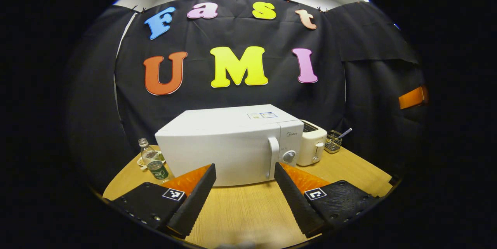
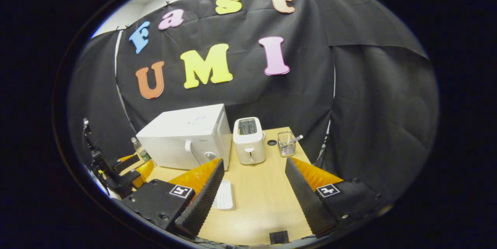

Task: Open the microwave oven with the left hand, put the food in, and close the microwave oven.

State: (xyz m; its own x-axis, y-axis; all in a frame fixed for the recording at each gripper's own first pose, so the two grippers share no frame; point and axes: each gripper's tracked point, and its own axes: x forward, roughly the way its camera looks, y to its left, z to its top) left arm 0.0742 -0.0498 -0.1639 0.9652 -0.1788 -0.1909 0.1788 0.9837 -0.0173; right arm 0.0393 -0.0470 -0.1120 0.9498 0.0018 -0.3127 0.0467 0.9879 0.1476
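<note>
On the microwave oven (image 1: 229,144), door closed, "Midea" is legible; both grippers' jaws gape wide, holding nothing.

left tongs (image 1: 245,171) | right tongs (image 2: 254,165) | ridged pads, square tags (black-and-white), screws

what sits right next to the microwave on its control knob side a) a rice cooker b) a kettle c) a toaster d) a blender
c: a white toaster stands on the table beside the microwave, on the side with its knob and door handle.
</note>
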